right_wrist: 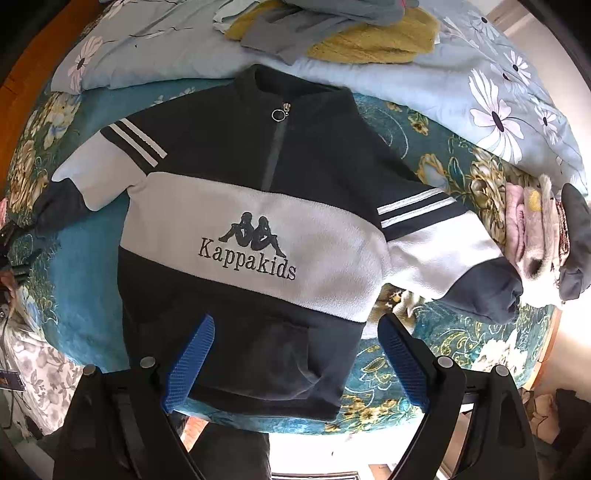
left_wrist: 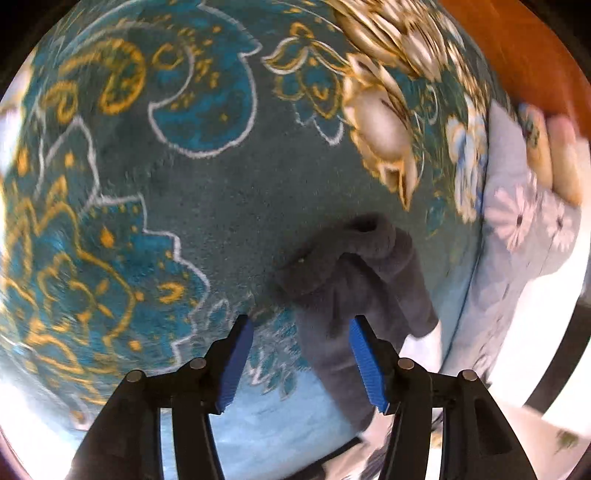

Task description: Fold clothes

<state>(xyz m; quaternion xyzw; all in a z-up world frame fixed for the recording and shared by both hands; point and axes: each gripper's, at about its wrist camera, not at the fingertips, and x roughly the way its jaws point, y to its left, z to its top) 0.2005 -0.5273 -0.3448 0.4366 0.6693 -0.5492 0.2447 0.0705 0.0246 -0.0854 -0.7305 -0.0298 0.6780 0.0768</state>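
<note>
A navy and white fleece pullover [right_wrist: 243, 229] with a "Kappakids" logo lies face up and spread flat on the teal floral blanket [right_wrist: 436, 155], sleeves out to both sides. My right gripper [right_wrist: 295, 339] is open and empty, its blue pads just above the pullover's hem. In the left wrist view my left gripper [left_wrist: 301, 332] is open and empty. It hovers over the dark cuff of the pullover's sleeve [left_wrist: 354, 273], with the right pad over the sleeve fabric and the left pad over the blanket [left_wrist: 184, 221].
A pile of yellow and grey clothes [right_wrist: 332, 29] lies on a light blue flowered quilt [right_wrist: 498, 96] behind the pullover. Folded pink and grey clothes [right_wrist: 535, 229] are stacked at the right. The bed's front edge runs below my right gripper. An orange wooden floor [left_wrist: 517, 48] shows past the bed.
</note>
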